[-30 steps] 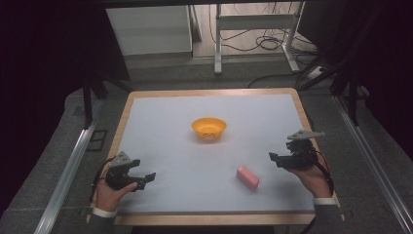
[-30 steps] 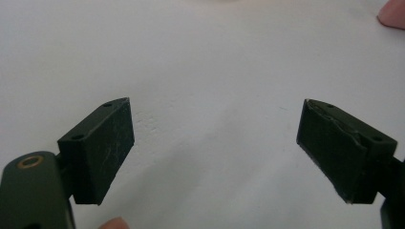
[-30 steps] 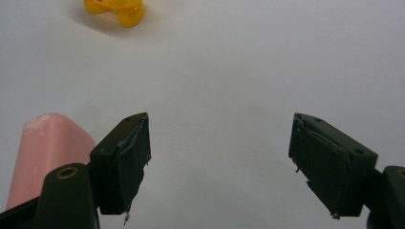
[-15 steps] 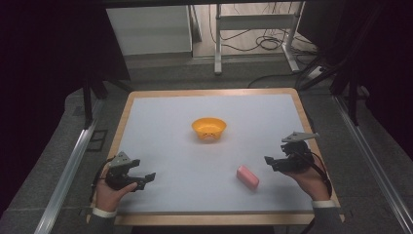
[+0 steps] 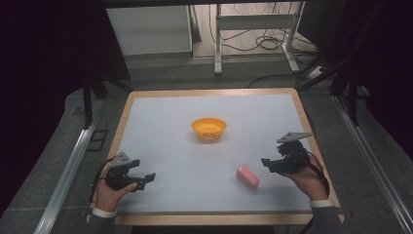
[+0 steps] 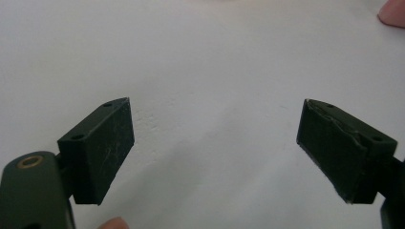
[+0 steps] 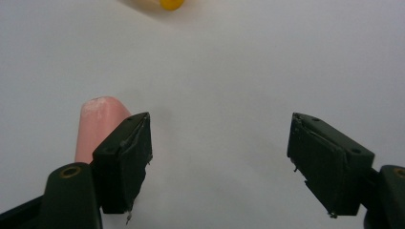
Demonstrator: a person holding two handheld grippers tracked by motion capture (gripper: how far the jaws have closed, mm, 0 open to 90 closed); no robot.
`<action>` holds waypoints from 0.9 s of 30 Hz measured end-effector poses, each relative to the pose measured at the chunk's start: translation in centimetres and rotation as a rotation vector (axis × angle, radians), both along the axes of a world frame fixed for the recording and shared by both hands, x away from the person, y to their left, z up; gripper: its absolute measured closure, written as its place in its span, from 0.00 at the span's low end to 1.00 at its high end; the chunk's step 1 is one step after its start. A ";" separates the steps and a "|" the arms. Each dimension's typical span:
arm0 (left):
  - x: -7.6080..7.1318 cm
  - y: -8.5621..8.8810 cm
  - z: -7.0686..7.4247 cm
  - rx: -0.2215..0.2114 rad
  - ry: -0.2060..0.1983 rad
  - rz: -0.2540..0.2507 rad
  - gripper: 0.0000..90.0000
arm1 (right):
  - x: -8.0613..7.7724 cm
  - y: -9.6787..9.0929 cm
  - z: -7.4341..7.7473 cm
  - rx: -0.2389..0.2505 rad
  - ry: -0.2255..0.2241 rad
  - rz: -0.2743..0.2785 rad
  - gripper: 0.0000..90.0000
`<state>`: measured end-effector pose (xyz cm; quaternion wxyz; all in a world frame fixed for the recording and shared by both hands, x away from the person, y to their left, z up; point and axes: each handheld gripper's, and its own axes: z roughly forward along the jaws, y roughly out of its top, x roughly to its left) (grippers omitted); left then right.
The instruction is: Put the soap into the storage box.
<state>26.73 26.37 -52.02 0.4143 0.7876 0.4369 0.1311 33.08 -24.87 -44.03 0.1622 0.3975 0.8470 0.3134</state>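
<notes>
The right tongs [image 5: 267, 163] have edged toward the pink block [image 5: 247, 177], half-hidden behind one jaw; both tongs spread, left tongs [image 5: 148, 178] too.

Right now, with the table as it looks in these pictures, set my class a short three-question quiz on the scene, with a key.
1. True or false: the right tool is shut on the pink block.
2. Which item lies nearer the right tool: (a) the orange bowl or (b) the pink block?
3. Fill in: the left tool hovers with its jaws ____ over bare white table.

Key
1. False. In the right gripper view the jaws stand wide apart, and the block lies behind the left-hand jaw, not between them.
2. b.
3. Open.
</notes>
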 end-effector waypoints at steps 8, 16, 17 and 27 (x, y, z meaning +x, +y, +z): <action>0.0 -0.1 0.0 0.002 0.001 -0.001 0.14 | -0.2 1.0 0.2 -0.005 0.005 0.026 0.28; 0.0 -0.1 -0.1 0.003 0.002 -0.004 0.14 | -0.6 2.2 0.5 -0.009 0.014 0.062 0.30; 0.0 -0.1 -0.1 0.003 0.002 -0.004 0.14 | -0.6 2.3 0.5 -0.011 0.020 0.067 0.31; 0.0 -0.3 -0.1 0.001 0.004 -0.007 0.14 | -0.8 3.8 -0.2 -0.048 0.064 0.110 0.32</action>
